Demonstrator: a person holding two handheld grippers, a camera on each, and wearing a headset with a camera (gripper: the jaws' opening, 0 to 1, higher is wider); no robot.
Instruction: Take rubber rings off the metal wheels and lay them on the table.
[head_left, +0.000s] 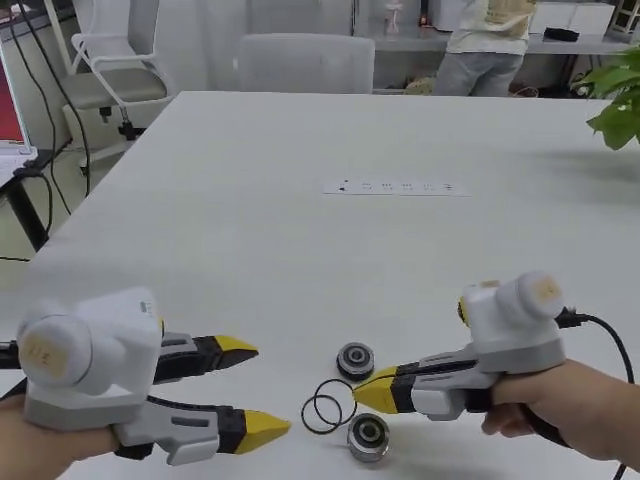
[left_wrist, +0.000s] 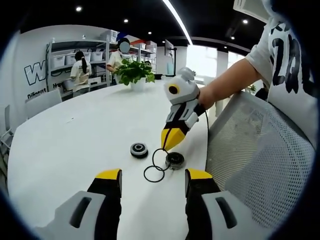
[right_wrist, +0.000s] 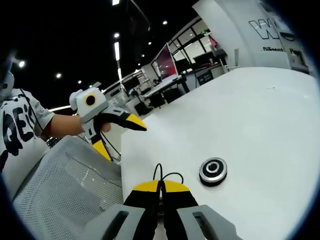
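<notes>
Two thin black rubber rings (head_left: 322, 410) lie overlapping on the white table (head_left: 300, 250), between two metal wheels. One wheel (head_left: 355, 358) sits just beyond them, the other wheel (head_left: 368, 436) nearer me. My right gripper (head_left: 368, 393) comes in from the right, shut, its yellow tips pinching the edge of one rubber ring (right_wrist: 165, 175). That ring (left_wrist: 161, 156) rises slightly to the tips of the right gripper (left_wrist: 169, 142). My left gripper (head_left: 255, 388) hovers open to the left of the rings, nothing between its fingers (left_wrist: 107, 176). The far wheel (right_wrist: 213, 170) lies flat beyond my right gripper (right_wrist: 160, 187).
A strip of printed marks (head_left: 396, 187) lies mid-table. A green plant (head_left: 618, 105) stands at the right edge. Chairs (head_left: 305, 62) line the far side, and a person (head_left: 485, 45) stands behind. A mesh chair back (left_wrist: 250, 150) is close to the near edge.
</notes>
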